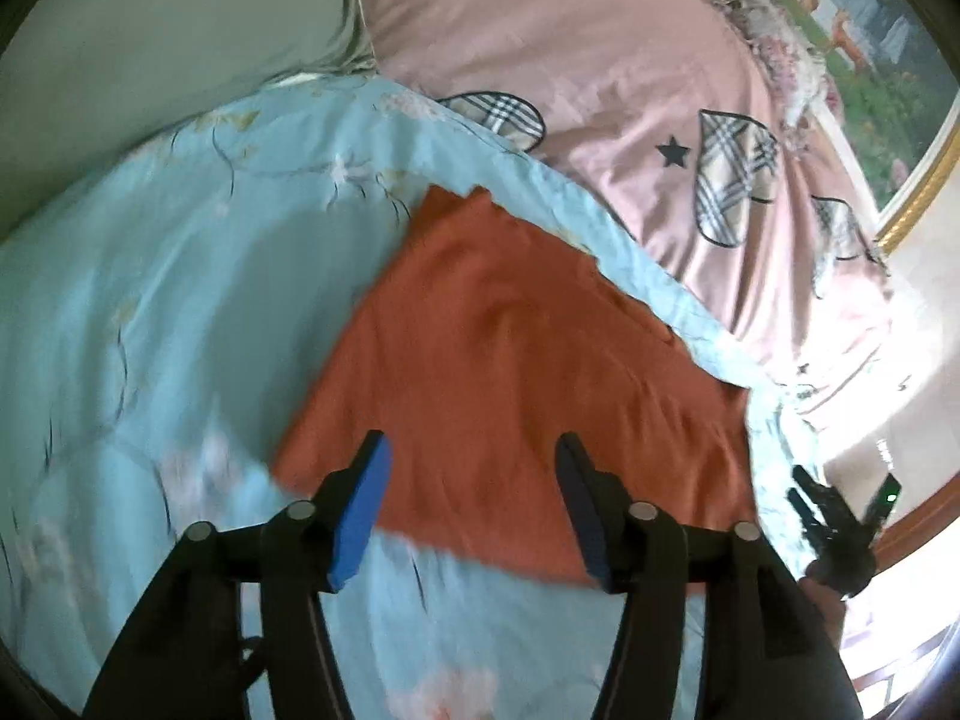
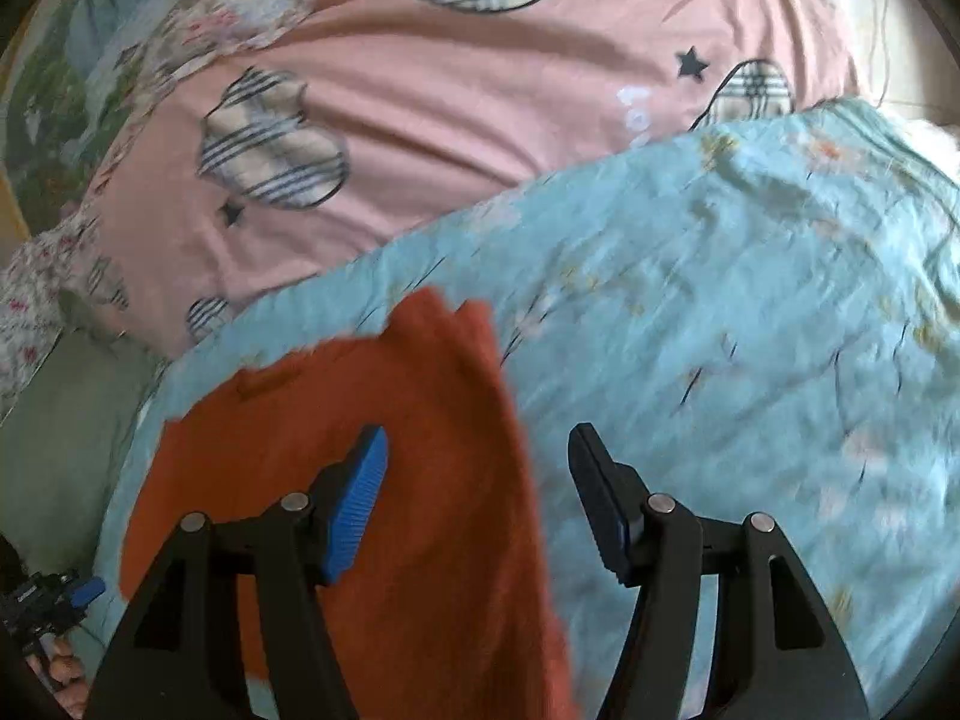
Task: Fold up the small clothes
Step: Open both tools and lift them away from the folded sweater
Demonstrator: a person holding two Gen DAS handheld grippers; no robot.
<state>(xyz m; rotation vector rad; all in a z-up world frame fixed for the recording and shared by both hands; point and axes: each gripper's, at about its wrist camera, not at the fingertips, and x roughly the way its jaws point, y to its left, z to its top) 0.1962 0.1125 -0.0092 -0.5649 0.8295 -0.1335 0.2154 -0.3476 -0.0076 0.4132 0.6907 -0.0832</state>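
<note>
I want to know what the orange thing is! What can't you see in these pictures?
- Orange garment: left wrist view blurs it and the left tool covers its near edge, so its type is unclear.
- Right wrist view: the right tool and the picture's bottom edge cut it off.
- Blue floral quilt: print smeared.

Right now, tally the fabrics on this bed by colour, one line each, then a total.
Orange garment: 1
Light blue floral quilt: 1
Pink sheet with plaid hearts: 1
Grey-green pillow: 1
Total: 4
Both the left gripper and the right gripper are open, holding nothing.
</note>
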